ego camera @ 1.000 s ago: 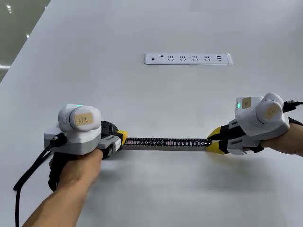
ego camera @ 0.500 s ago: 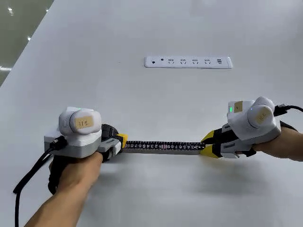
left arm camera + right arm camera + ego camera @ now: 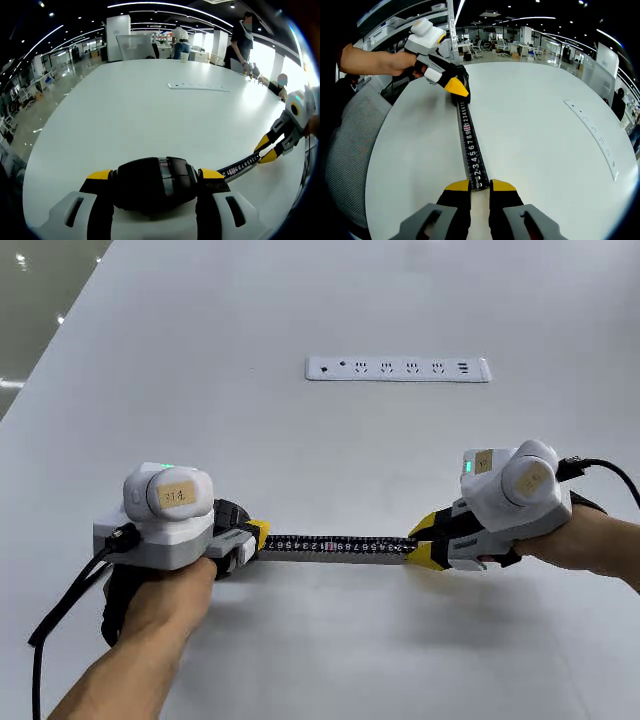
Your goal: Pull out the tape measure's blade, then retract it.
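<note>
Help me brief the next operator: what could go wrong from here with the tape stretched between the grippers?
1. The right gripper pinches just the end of the blade; if it slips, the blade could snap back into the case.
2. The left gripper clamps the rounded case; a sideways pull might twist it loose.

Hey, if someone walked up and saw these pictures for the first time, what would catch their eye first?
The black blade stands out, stretched flat across the near part of the white table with its numbers showing. The left gripper has its jaws clamped on the case at one end, and the right gripper pinches the blade's tip at the other. Farther back lies a white power strip.
</note>
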